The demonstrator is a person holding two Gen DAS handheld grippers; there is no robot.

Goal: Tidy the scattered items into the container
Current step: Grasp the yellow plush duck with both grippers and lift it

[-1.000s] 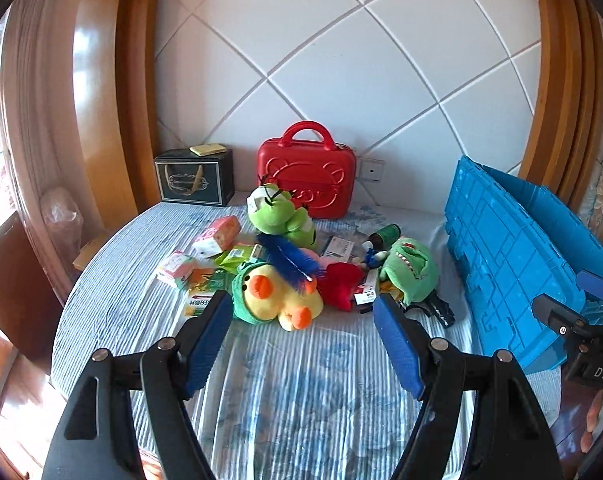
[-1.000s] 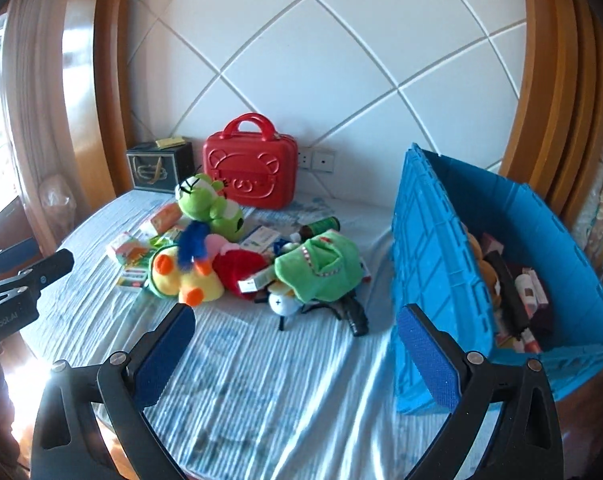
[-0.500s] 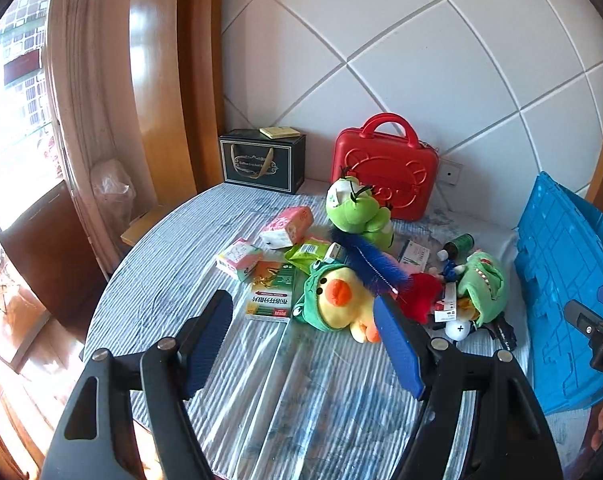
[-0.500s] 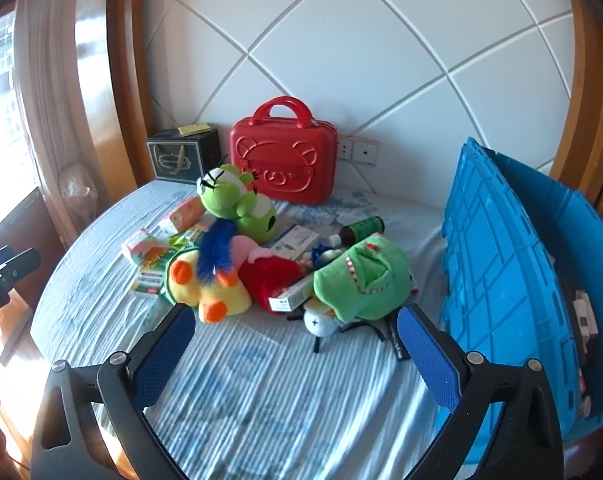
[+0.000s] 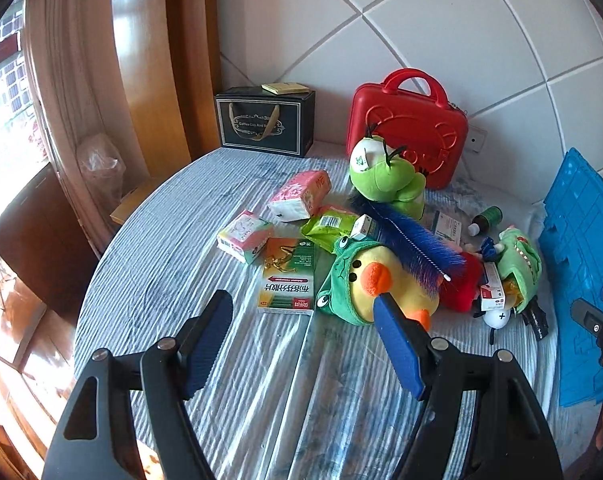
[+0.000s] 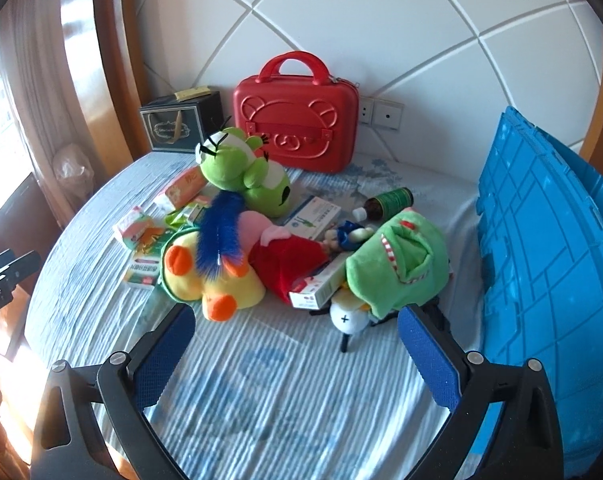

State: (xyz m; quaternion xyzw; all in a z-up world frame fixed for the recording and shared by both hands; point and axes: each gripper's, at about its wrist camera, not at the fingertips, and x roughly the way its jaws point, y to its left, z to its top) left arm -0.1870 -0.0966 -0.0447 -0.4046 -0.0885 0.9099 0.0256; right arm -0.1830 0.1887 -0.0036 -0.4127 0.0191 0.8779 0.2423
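Note:
A pile of items lies on the striped cloth of the round table. A yellow duck plush has a blue bottle brush across it. Behind it is a green frog plush. A green dinosaur plush lies to the right. Medicine boxes, tissue packs and a brown bottle lie around. The blue crate stands at the right. My left gripper is open, just short of the duck and box. My right gripper is open before the pile.
A red case and a black gift box stand by the tiled wall. A wooden frame and window are at the left. The table edge curves down at the left.
Both grippers have moved closer to the pile. The left view has swung left, the right view has turned away from the crate's inside. Both stay open.

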